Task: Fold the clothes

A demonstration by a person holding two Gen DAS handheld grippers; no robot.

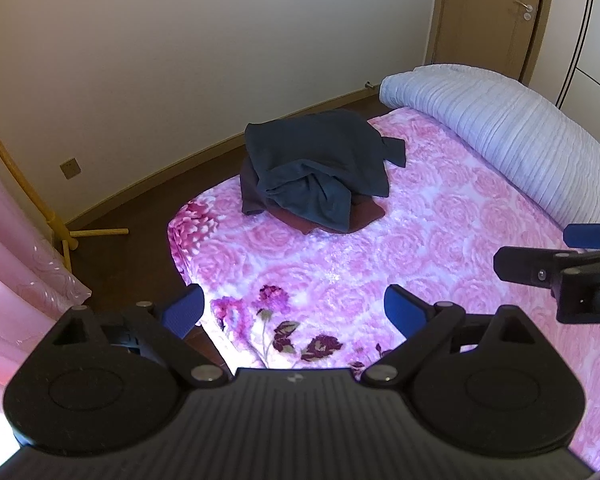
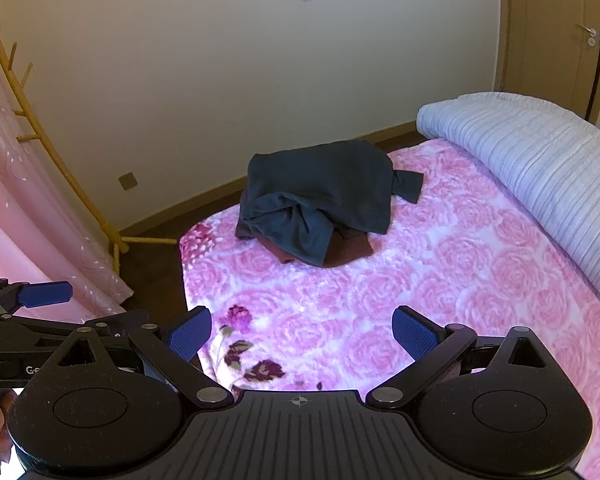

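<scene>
A crumpled dark navy garment (image 1: 316,168) lies in a heap on top of a maroon garment (image 1: 364,216) near the far corner of the bed; both also show in the right wrist view, navy (image 2: 320,192) over maroon (image 2: 348,254). My left gripper (image 1: 296,312) is open and empty, held above the pink floral bedspread (image 1: 380,280), well short of the heap. My right gripper (image 2: 302,334) is open and empty too, beside the left. The right gripper's fingers (image 1: 540,264) enter the left wrist view from the right edge. The left gripper's finger (image 2: 46,294) shows at the left of the right wrist view.
A rolled white striped quilt (image 1: 500,128) lies along the bed's right side. Dark floor (image 1: 140,220) borders the bed's left and far edges. A pink curtain (image 2: 40,220) and a yellow wooden coat rack (image 2: 60,172) stand at left. A door (image 1: 496,16) is at back right.
</scene>
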